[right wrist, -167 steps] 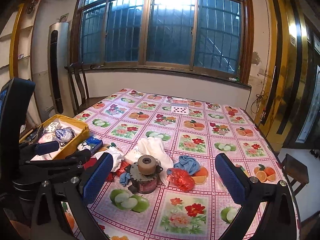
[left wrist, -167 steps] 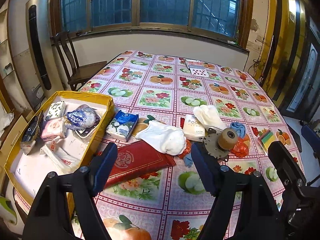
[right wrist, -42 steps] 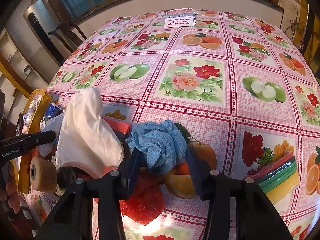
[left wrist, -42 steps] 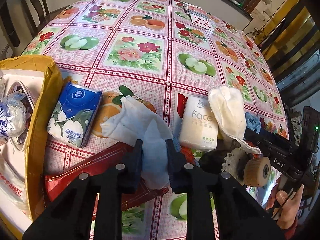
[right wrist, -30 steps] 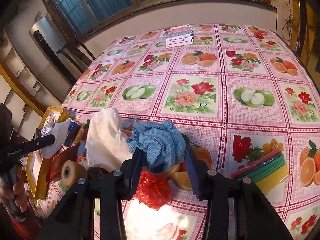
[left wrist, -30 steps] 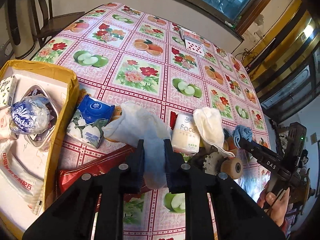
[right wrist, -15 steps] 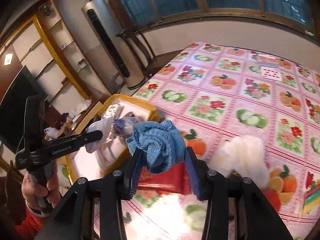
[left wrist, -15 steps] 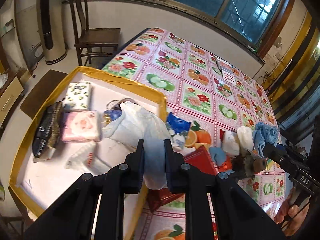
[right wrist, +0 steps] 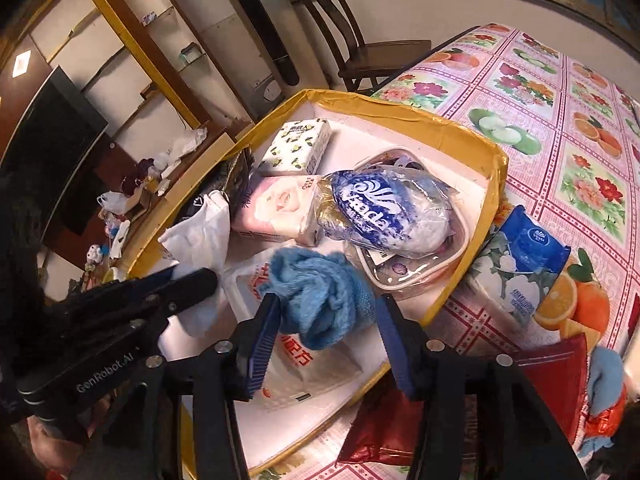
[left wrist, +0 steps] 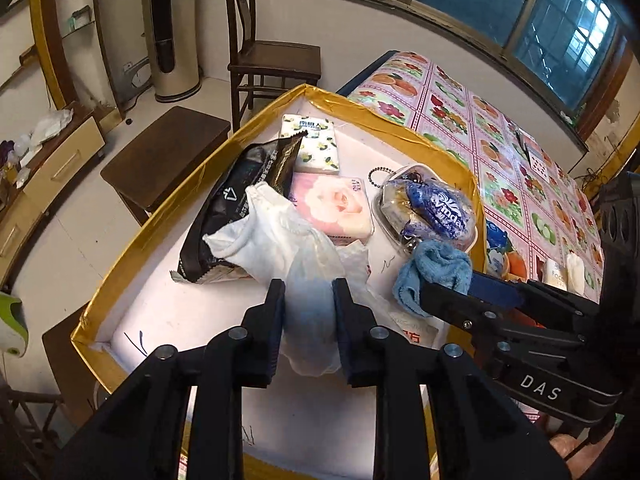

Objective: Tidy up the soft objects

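The step in hand was the delivery: both cloths hung over the gold-edged box [left wrist: 400,118], which sat at the corner of the desk [right wrist: 560,92] with its fruit-and-flower cover. The box already held tissue packs, a black snack bag [left wrist: 240,200] and a clear pouch with a blue-and-white Vinda pack [right wrist: 380,208].

The next move, as I judged it, called for lowering each cloth onto a free part of the white floor of the box and then opening the tongs, without pulling the plastic bags below.

The left tongs [left wrist: 308,312] were clenched on a white cloth [left wrist: 280,248]. It was thin and limp, spread wide above the fingers and hanging over the black bag. The right tongs [right wrist: 324,320] grasped a light blue cloth [right wrist: 320,292], a fluffy knitted bundle, crumpled between the blue pads and sagging a little below them. It hung just above a white plastic bag with red print [right wrist: 304,364] near the front wall of the box.
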The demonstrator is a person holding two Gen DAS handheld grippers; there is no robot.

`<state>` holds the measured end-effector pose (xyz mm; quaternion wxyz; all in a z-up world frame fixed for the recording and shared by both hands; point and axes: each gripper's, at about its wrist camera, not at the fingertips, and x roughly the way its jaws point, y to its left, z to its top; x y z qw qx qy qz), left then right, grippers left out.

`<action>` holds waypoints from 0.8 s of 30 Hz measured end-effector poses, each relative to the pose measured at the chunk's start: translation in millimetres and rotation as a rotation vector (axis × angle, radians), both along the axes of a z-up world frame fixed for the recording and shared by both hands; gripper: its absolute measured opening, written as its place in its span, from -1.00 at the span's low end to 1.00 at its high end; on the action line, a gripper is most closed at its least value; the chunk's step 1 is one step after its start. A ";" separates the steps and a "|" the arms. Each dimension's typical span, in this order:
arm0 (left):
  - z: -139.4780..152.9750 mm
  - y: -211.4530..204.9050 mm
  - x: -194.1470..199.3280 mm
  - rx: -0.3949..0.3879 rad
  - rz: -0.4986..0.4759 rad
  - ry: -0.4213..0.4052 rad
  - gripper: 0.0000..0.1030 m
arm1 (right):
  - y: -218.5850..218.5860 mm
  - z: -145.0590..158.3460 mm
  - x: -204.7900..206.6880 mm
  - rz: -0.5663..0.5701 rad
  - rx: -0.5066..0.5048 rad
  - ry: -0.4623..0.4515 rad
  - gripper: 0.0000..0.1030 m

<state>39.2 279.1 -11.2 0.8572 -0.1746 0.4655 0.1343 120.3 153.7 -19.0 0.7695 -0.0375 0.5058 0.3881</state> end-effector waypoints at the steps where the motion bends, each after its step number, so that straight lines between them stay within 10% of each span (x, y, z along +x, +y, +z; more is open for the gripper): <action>1: -1.9 2.0 -1.4 -0.007 0.000 0.004 -0.29 | -5.3 1.9 -0.4 -0.002 0.016 0.005 0.18; 4: -1.8 -1.7 -3.8 0.040 0.013 0.000 0.14 | -26.1 12.2 -4.1 -0.018 0.047 -0.006 0.22; 12: 22.4 -20.0 -11.9 -0.005 0.012 -0.064 0.36 | -138.8 51.7 -12.3 -0.147 0.106 -0.063 0.38; 24: 45.5 -146.2 60.7 -0.097 -0.347 -0.040 0.39 | -304.3 63.8 -22.0 -0.387 0.204 -0.082 0.57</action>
